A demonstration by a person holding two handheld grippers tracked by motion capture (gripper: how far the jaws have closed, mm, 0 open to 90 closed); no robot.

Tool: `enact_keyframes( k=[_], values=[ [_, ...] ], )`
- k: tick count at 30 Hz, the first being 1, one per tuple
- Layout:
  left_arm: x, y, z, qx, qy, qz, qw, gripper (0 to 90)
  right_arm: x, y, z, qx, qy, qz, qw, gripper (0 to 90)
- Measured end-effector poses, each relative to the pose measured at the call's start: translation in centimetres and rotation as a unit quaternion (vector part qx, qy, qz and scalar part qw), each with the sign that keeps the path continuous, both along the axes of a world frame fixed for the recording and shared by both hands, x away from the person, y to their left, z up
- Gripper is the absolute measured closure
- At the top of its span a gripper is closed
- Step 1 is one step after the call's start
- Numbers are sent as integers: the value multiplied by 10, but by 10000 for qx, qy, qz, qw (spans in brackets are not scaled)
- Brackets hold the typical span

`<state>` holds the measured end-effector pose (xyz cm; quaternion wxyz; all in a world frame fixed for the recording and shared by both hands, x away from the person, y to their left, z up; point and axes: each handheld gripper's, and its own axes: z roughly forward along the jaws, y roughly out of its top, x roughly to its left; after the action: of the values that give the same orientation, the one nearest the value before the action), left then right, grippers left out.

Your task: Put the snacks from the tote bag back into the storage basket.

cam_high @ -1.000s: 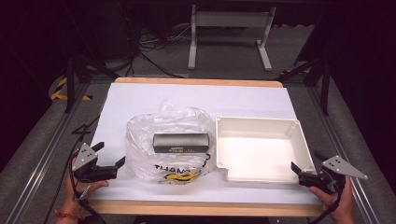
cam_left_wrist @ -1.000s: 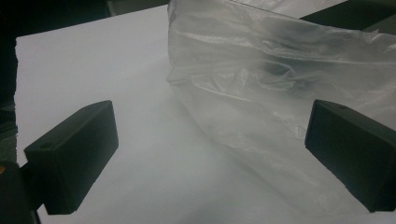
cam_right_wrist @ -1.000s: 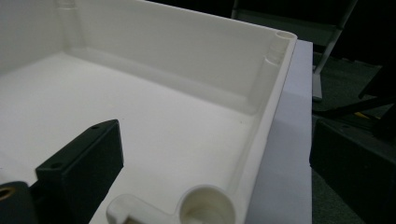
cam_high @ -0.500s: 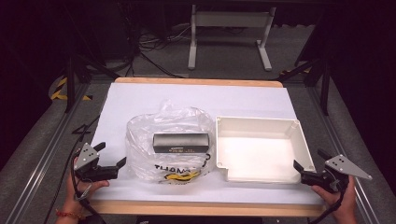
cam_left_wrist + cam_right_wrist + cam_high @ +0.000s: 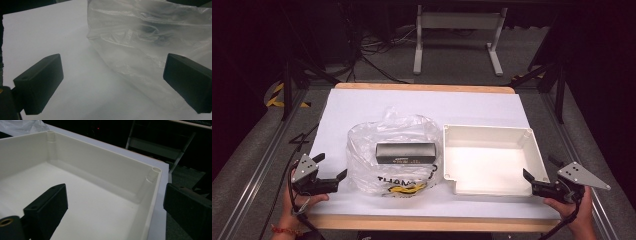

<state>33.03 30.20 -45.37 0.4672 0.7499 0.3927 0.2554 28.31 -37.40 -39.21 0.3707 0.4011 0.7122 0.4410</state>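
One plastic bag point(image 5: 394, 150), one black box point(image 5: 406, 152) inside; one white tray point(image 5: 490, 159); two grippers, jaws spread.

The room is dark beyond the worktop point(image 5: 362, 100) — a wooden top covered by a white sheet point(image 5: 422, 107); grey carpet floor point(image 5: 452, 62) lies behind it; a light metal stand point(image 5: 457, 30) with two legs stands there, black cables point(image 5: 372, 55) trailing beside it; metal rails point(image 5: 259, 160) run along both sides — yellow-black tape point(image 5: 277, 95) marks the floor at the left.
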Motion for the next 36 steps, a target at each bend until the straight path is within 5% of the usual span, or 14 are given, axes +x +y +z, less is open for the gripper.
enact_keyframes(
  k=[17,23,29,36],
  values=[
    [7,-3,2,-23,-11,-68,10000,37,21,46,6,-290,86,774,9965,166],
    [7,-3,2,6,5,-87,10000,37,35,65,10,-731,288,763,9940,176],
    [7,-4,1,24,12,-89,10000,37,33,69,11,-527,304,925,9938,167],
    [5,-4,1,57,-23,-110,9999,37,36,86,10,-609,339,1276,9894,170]
  ],
)
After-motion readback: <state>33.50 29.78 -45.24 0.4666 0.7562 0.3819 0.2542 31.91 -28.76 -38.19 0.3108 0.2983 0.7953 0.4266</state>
